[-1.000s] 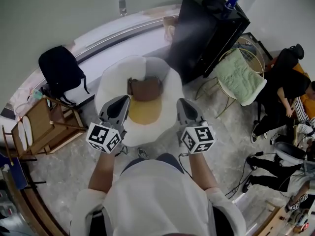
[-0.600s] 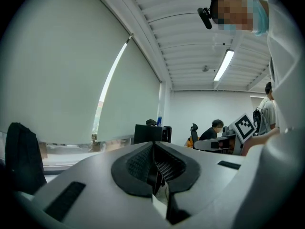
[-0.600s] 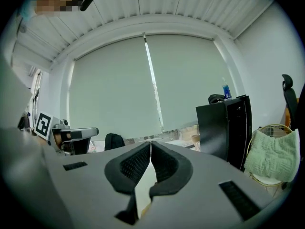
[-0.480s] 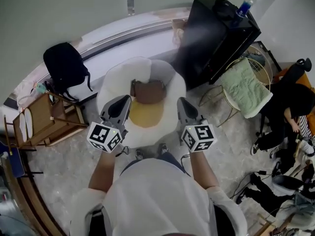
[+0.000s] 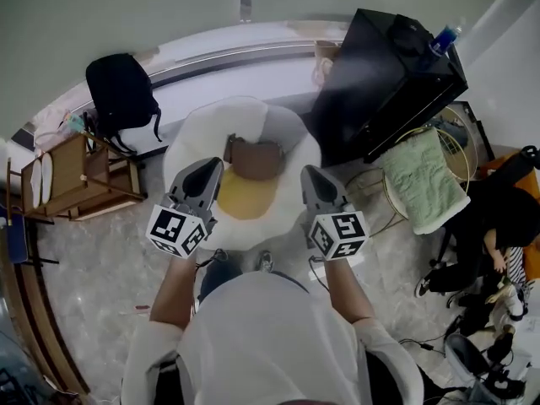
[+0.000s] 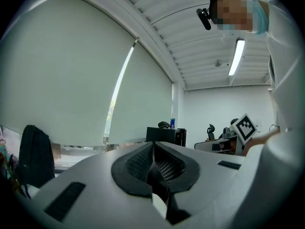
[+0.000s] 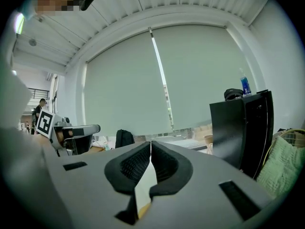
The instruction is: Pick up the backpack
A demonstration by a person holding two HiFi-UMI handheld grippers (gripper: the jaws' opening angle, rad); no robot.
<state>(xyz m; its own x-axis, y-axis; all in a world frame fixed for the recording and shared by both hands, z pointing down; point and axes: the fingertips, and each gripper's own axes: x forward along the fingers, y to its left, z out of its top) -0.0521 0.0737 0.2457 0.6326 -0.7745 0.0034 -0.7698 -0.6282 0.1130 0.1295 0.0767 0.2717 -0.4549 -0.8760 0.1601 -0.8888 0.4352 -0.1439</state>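
1. The step in hand was the approach: the backpack (image 5: 121,91) had not been reached. It stood upright in the upper left of the head view, leaning against the low window ledge (image 5: 219,66), just beside a wooden stand (image 5: 80,180) and well apart from both grippers.
2. The left gripper (image 5: 211,167) had its fingers pressed together with nothing between them. In its own view the backpack showed only at the far left edge.
3. The right gripper (image 5: 310,174) likewise had its fingers together and empty. In its view the backpack was small and distant, just left of centre.
4. Both grippers hung over a white round seat (image 5: 291,133) holding a yellow cushion (image 5: 249,194) and a brown bag (image 5: 255,157), neither of them part of the task.
5. The next move probably called for turning toward the upper left, closing in on the backpack, spreading one gripper's fingers and aiming them at the top handle or a strap. I could not make out a handle from here.
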